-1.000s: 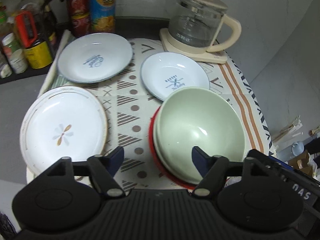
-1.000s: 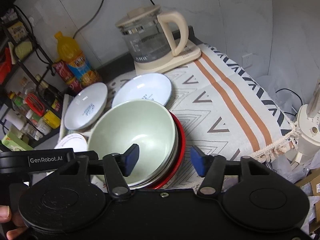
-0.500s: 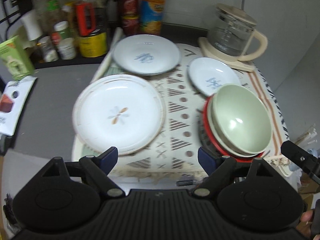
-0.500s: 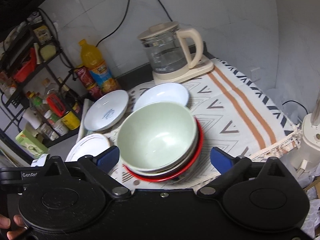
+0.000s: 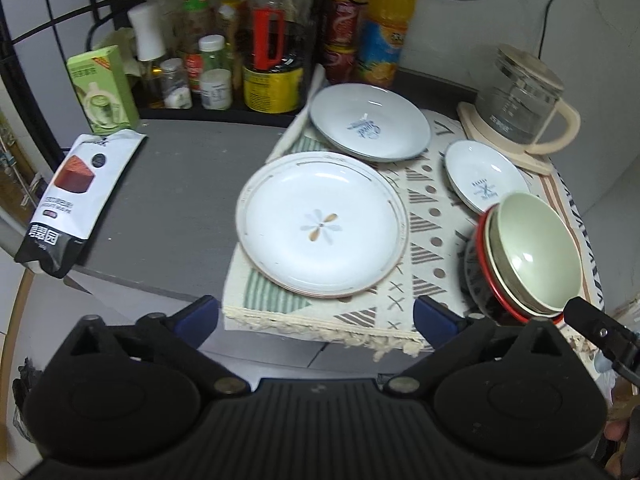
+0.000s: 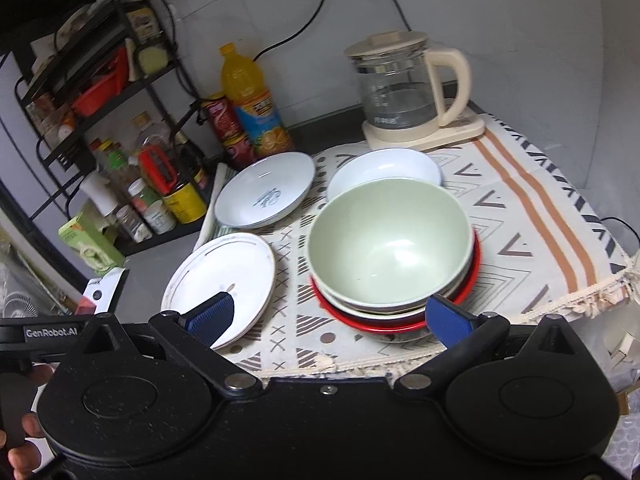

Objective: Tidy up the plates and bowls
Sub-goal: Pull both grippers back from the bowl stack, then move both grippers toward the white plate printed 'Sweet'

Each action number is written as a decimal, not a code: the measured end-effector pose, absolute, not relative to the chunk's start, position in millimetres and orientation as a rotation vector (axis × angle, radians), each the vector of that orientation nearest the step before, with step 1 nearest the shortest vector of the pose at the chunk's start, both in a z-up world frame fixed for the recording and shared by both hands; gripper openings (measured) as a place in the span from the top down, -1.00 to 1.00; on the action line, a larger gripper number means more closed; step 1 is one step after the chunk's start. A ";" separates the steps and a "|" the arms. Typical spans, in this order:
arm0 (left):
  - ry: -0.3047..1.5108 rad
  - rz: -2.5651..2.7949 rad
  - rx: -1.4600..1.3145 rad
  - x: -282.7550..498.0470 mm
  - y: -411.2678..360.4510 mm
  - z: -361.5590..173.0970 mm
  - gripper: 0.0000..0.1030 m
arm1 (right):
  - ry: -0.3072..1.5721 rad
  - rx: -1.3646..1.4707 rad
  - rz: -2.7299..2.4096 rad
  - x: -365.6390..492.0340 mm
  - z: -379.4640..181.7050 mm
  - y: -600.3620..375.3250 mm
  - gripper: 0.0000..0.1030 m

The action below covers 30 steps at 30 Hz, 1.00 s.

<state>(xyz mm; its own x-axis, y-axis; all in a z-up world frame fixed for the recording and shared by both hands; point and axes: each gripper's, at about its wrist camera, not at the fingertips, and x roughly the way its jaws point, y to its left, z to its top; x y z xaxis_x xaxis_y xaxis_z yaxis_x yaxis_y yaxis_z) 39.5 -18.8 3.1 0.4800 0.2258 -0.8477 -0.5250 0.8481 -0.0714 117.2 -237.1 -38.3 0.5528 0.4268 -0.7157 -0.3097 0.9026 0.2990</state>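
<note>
Both my grippers, left gripper (image 5: 316,320) and right gripper (image 6: 330,316), have just spread their jaws wide with nothing between them and drawn back from the bowl stack (image 6: 390,244). The stack sits nested on the cloth (image 6: 520,216). Three plates stay separate: the flower plate (image 5: 322,224), now centred before my left gripper, looks the likely next pick.

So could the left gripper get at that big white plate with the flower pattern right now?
Probably yes. The left gripper is open and empty, and the big white flower-patterned plate lies straight ahead of it at the patterned cloth's near edge, nothing on it or in between.
</note>
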 end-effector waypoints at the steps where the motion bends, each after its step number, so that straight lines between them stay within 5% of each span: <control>1: 0.966 0.473 -0.345 38.1 -16.7 3.3 -0.99 | 0.880 0.133 0.438 116.7 -38.1 -233.1 -1.00; 30: 1.027 0.317 -0.343 134.0 90.9 -34.0 -0.99 | 0.955 -0.030 0.497 180.8 -63.4 -99.9 -0.99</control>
<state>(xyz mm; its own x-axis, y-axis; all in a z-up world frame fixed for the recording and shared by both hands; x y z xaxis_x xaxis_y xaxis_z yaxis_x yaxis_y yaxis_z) 134.0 90.9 -34.0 0.4809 0.0957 -0.8715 -0.4123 0.9020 -0.1285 180.8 -99.9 -63.4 0.4748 0.3930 -0.7875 -0.4192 0.8877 0.1903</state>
